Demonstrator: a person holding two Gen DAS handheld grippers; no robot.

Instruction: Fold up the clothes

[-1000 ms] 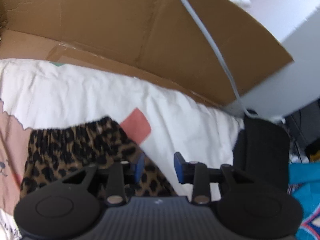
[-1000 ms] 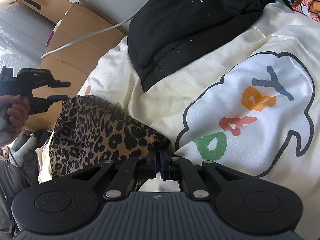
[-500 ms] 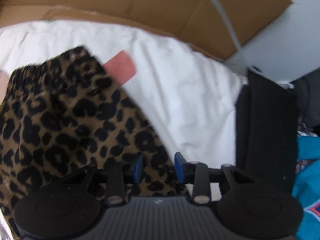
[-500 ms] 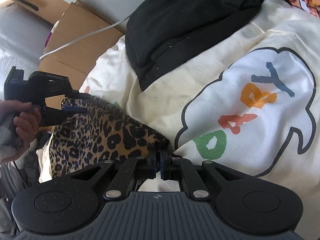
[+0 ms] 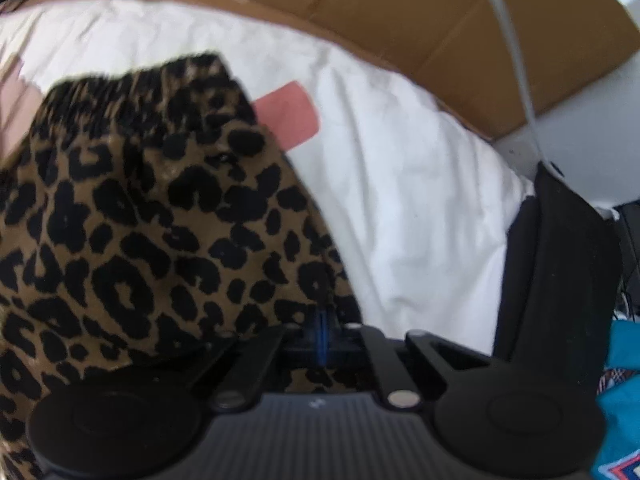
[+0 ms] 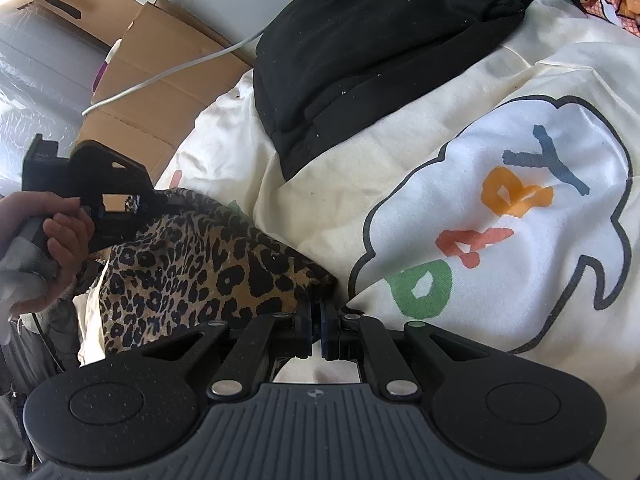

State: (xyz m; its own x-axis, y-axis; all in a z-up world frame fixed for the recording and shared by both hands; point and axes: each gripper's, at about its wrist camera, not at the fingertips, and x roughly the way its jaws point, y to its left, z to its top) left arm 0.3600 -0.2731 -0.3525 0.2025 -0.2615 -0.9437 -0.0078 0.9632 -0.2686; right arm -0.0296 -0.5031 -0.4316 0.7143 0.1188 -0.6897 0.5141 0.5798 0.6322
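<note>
Leopard-print fabric, a small garment in tan with black spots, lies bunched on a cream sheet printed with coloured shapes. Its gathered, elastic-looking edge sits at the far side in the left wrist view, partly covering a pink patch of the sheet's print.

The left gripper has just been closing; its blue-padded jaws now stand pressed together on a fold at the garment's near edge, with the cloth pinched between them. In the right wrist view this same gripper shows at the far corner of the garment, held in the person's hand.

The right gripper is also clamped, its jaws together on the opposite corner of the leopard-print garment, which narrows to a point right at the pads. The cloth spans between the two grippers, humped and slack in the middle.

A black garment lies in a heap farther back on the sheet, apart from the leopard piece. Beside the right gripper, the sheet carries a large cloud outline with coloured letters inside. Flattened brown cardboard stands behind the sheet's edge, and a pale cable runs across it. Turquoise fabric shows at the right margin of the left wrist view.
</note>
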